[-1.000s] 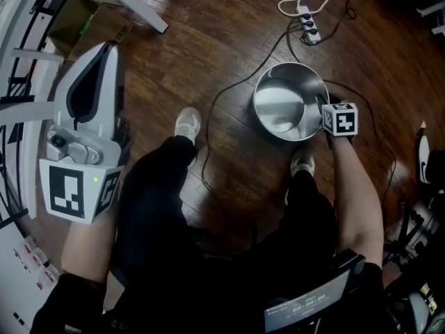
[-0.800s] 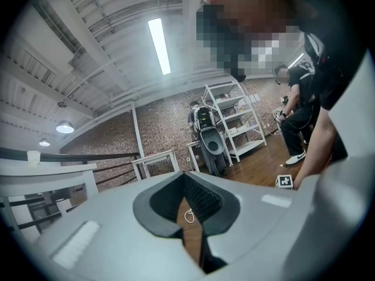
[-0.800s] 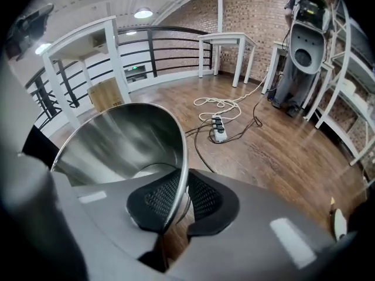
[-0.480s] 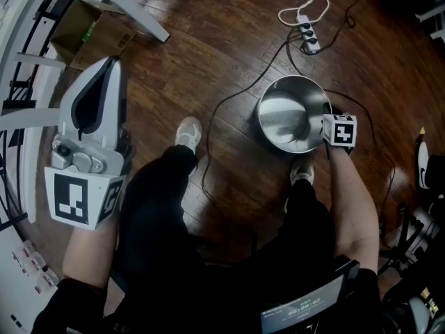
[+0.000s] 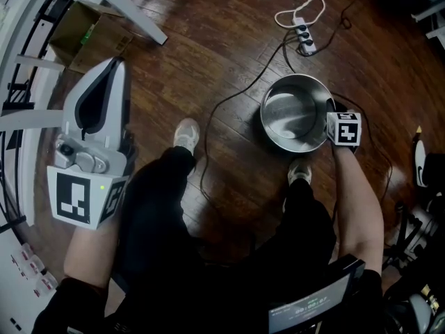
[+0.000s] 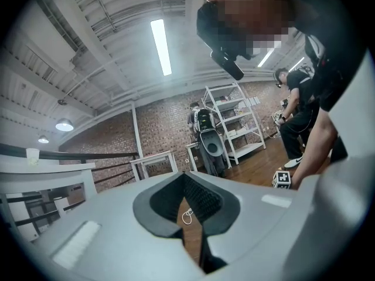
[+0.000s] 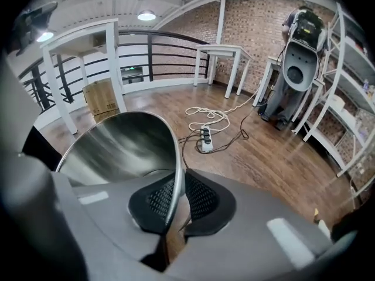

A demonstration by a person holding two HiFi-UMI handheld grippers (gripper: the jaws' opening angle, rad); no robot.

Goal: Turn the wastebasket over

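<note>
Wastebasket [image 5: 292, 117], one, steel, mouth up on wood floor right of centre in head view, grippers, two, right gripper [image 7: 174, 201] clamped on its rim, left gripper [image 6: 186, 180] jaws together, empty, power strip [image 5: 304, 35], one, cardboard box [image 5: 90, 33], one, partly hidden.

Left tongs [image 6: 183, 175]: jaws closed tip to tip, nothing held. A white cable [image 6: 187, 215] on the wooden floor [image 6: 256, 164] shows through the gap. Beyond, white shelving [image 6: 234, 122].
</note>
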